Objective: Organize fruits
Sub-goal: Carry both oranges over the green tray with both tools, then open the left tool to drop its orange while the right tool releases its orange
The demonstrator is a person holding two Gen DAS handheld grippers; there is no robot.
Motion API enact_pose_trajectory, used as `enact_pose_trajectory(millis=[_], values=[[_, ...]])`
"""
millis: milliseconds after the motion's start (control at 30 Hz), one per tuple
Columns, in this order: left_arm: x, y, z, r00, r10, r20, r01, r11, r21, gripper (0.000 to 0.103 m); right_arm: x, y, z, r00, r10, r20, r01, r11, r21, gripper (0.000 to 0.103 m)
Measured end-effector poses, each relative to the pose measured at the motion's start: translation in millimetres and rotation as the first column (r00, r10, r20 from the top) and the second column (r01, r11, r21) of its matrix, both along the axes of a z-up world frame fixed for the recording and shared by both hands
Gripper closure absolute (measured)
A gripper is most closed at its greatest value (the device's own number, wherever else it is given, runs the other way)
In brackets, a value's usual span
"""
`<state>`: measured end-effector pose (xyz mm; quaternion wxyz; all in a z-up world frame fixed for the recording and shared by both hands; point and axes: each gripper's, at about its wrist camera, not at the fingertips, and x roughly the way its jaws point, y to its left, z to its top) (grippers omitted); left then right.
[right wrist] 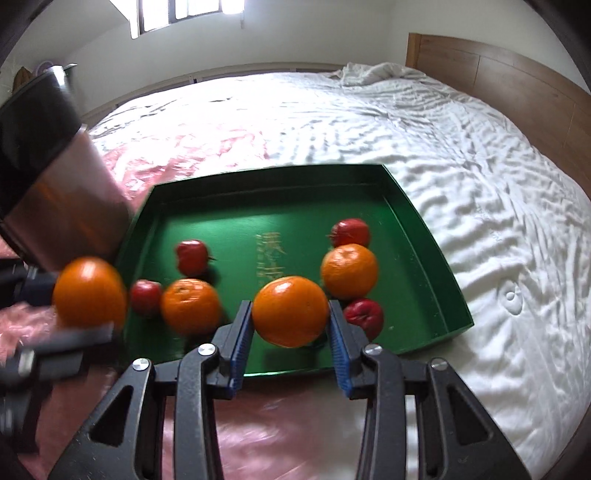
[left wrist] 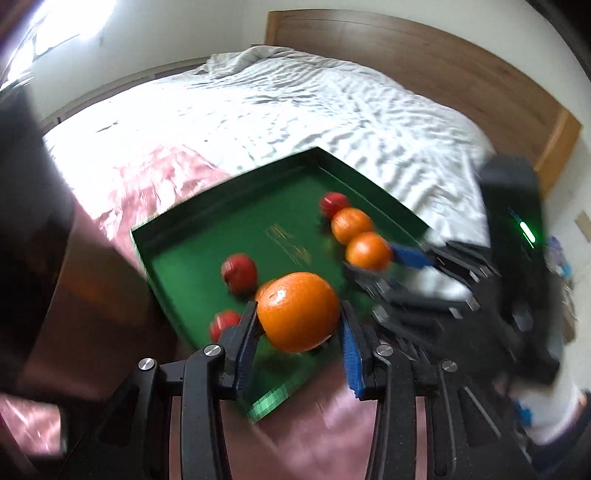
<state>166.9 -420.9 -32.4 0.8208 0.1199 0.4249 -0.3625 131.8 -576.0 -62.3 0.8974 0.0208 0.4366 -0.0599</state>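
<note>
Oranges are clamped in both the left gripper [left wrist: 298, 317] and the right gripper [right wrist: 291, 312]; each should be lowered gently beside the matching fruit in the green tray [right wrist: 424, 225].

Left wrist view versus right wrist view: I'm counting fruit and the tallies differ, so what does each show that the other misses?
Only the left wrist view shows the right tongs' body with its green light. Only the right wrist view shows the window, the steel bin and a fourth red fruit at the tray's near right. Both show the green tray, the white bed, the wooden headboard, and an orange in each tongs: left tongs, right tongs.
</note>
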Motion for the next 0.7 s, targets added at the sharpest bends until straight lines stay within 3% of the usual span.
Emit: enact_pose_trajectory(millis=[167, 367, 700], values=[[35, -25, -19, 0.998, 0.052, 0.024, -0.053, 0.997, 0.051, 0.067, 11, -6, -6, 1.0, 0.026, 0.0, -0.026, 0.999, -0.027, 0.023], [48, -34, -42, 0.998, 0.058, 0.018, -0.059, 0.994, 0.092, 0.067, 18, -4, -11, 0.999, 0.045, 0.001, -0.044, 0.997, -0.06, 0.023], [42, -42, -47, 0.999, 0.016, 0.046, -0.021, 0.993, 0.114, 0.066, 17, 4, -21, 0.999, 0.05, -0.019, -0.051, 0.994, -0.095, 0.023]])
